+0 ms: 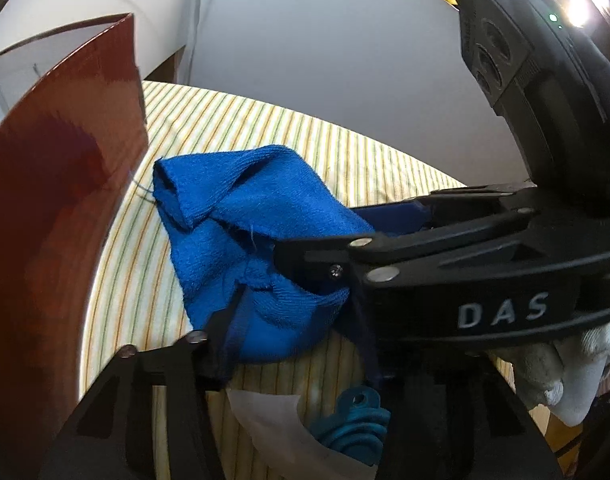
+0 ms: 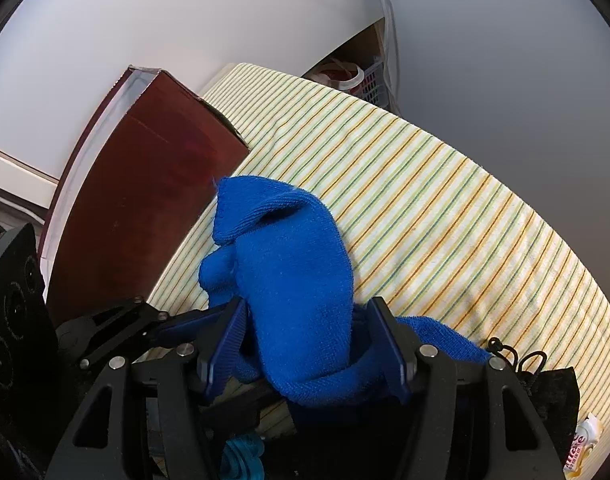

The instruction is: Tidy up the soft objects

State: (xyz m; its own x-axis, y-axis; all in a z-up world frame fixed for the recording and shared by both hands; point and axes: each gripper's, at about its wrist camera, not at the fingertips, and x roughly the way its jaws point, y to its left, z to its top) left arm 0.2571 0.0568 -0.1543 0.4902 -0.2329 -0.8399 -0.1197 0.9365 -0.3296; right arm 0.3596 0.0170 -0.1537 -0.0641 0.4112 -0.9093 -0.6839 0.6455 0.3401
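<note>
Both grippers, right (image 2: 305, 344) and left (image 1: 289, 320), pinch the crumpled blue terry cloth (image 2: 293, 280) at lower centre; judged best lifted together, evenly.

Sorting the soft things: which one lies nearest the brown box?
The blue towel, bunched beside the brown box; the black pouch lies farther away.

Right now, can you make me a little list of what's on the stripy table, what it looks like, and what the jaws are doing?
cloth: blue towel, bunched up, not flat
surface: striped tablecloth in yellow, green and white
beside the cloth: dark red box, standing open
right gripper: jaws either side of the towel's near end, pressing on it
left gripper: jaws around the towel's near edge; grip unclear
near edge: teal rubbery thing, partly hidden
</note>
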